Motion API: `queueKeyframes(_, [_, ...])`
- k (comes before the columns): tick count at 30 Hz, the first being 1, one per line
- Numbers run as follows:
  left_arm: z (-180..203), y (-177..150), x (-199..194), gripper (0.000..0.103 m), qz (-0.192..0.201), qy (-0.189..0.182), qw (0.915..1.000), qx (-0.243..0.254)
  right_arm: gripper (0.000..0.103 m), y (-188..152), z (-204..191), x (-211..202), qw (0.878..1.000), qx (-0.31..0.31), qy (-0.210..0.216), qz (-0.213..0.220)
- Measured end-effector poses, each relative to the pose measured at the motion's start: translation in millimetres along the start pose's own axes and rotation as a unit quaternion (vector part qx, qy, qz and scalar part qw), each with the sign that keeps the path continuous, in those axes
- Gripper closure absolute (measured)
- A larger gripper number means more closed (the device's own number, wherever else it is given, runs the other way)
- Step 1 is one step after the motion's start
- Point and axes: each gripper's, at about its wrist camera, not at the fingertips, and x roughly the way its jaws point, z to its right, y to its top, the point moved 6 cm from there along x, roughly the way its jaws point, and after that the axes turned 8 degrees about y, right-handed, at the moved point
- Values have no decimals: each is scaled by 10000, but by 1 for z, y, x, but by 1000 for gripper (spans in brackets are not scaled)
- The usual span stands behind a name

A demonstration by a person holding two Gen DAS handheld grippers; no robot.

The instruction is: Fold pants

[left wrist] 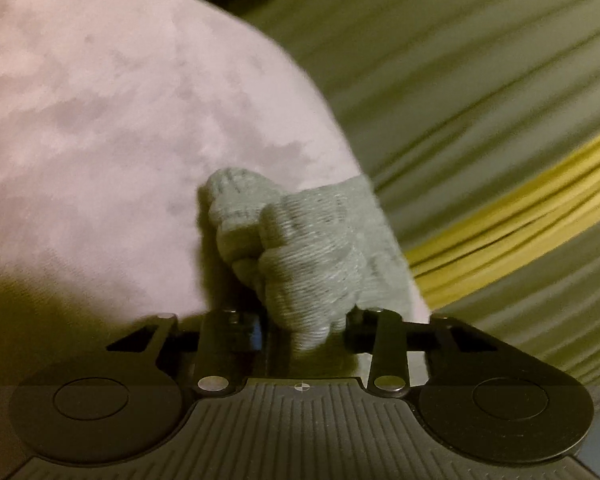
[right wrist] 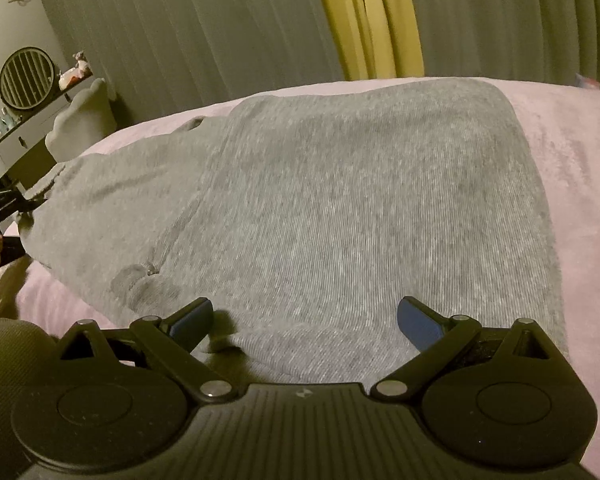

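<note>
Grey knit pants [right wrist: 340,208] lie spread on a pink bed cover [right wrist: 580,184], folded over with a seam running up the left part. My right gripper [right wrist: 304,320] is open, its blue-padded fingers [right wrist: 414,320] just above the near edge of the pants, holding nothing. My left gripper [left wrist: 304,328] is shut on a bunched grey end of the pants [left wrist: 300,248], lifted over the pink cover [left wrist: 100,140]. The left gripper also shows in the right wrist view [right wrist: 8,208] at the far left end of the pants.
Grey curtains [right wrist: 180,40] with a yellow strip [right wrist: 372,20] hang behind the bed. A dresser with a round mirror [right wrist: 26,76] and a pale chair [right wrist: 80,120] stand at the far left. The bed edge curves away in the left wrist view.
</note>
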Motion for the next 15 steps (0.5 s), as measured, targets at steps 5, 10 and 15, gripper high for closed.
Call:
queueKeyframes(5, [2,6,21,46,-135,144,9998,45,4,0,1,0,10000,-28,-16,-7])
queueKeyframes(10, [3,9,21,69,-207,-37,9996,-189,4,1,2,0,10000,-12,5,-3])
queueKeyframes(15, [33,10,-10,75,24,-315,9988,362,4,2,3,-2,10000,26,21,-12])
